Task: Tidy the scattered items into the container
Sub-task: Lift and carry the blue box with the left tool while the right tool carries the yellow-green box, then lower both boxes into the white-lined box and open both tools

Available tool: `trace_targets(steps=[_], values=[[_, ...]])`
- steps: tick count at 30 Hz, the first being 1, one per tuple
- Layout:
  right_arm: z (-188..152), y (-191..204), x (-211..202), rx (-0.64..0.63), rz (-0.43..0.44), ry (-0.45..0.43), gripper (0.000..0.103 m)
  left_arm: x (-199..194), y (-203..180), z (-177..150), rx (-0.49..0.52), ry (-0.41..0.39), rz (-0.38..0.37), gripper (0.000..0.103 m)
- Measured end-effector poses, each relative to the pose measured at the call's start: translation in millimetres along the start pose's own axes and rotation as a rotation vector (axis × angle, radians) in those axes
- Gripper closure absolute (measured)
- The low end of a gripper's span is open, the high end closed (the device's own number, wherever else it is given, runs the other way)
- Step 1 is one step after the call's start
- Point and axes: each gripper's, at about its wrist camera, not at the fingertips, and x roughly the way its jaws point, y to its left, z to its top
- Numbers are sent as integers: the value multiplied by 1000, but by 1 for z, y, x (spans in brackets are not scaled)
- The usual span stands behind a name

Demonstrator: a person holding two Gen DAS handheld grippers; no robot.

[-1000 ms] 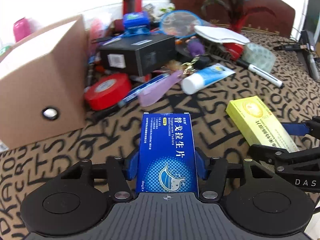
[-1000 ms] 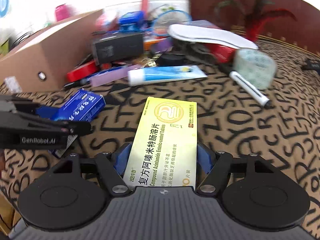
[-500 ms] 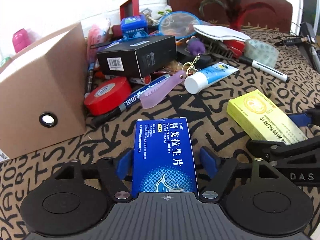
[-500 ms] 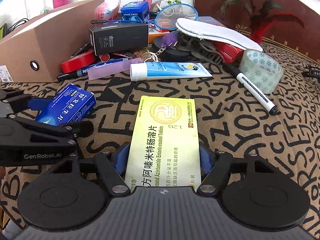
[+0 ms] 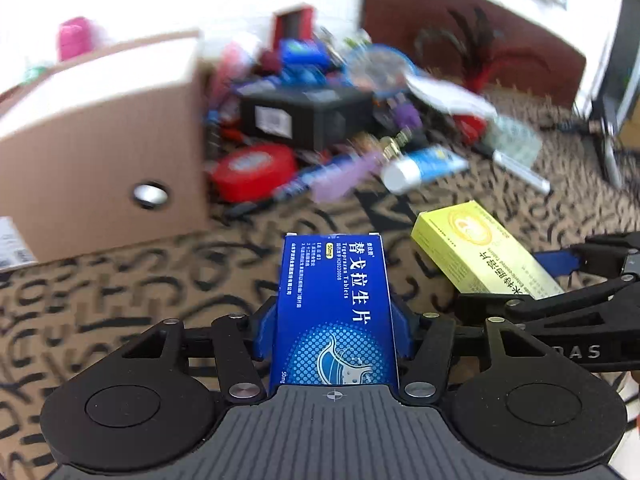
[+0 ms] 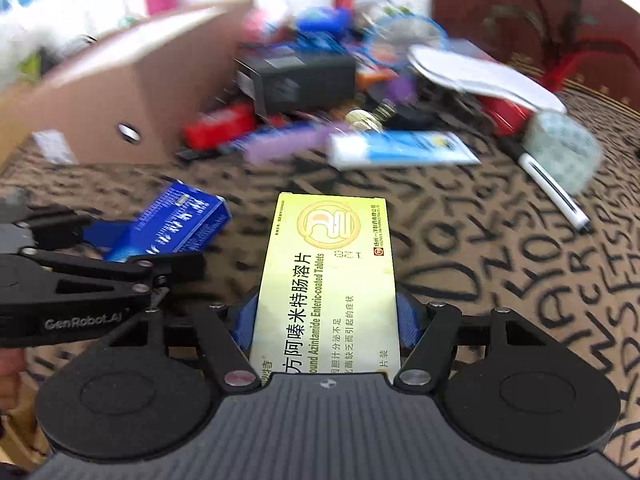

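My left gripper is shut on a blue tablet box, its blue pads pressed against the box's long sides. The box looks lifted a little off the patterned cloth. My right gripper is shut on a yellow tablet box, also held by its sides. Each wrist view shows the other hand's load: the yellow box at the right, the blue box at the left. The open cardboard box stands ahead to the left.
A blurred pile lies beyond the boxes: a red tape roll, a black carton, a blue-and-white tube, a marker, a clear tape roll and a white insole. A dark headboard rises at the back right.
The left jaws have closed onto the blue box. Both grippers have risen slightly with their boxes and swung left, so the cardboard box sits nearer the middle of both views.
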Motion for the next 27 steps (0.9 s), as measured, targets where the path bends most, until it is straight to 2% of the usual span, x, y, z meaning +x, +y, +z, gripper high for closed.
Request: trace_targets(steps=[6,11,14,17,19,24,27], values=[[57,36,-27,-75,122,-114,32,-57,38,41,-11,-178,52,46],[131,72,-27,-117,227,-165,32,-80,81,91,-40,-267,125,45],[173,95,-16,-144,242,-178,32,-79,111,124,-56,-288,185,45],[210,118,8,-173,218,-175,32,-60,141,153,-68,-257,241,45],[228,129,32,-185,195,-165,32,-42,166,165,-106,-214,246,45],[249,145,97,-273,125,-124,32,23,222,176,-225,-88,214,45],[253,155,134,-352,107,-84,32,53,241,181,-295,-35,149,45]])
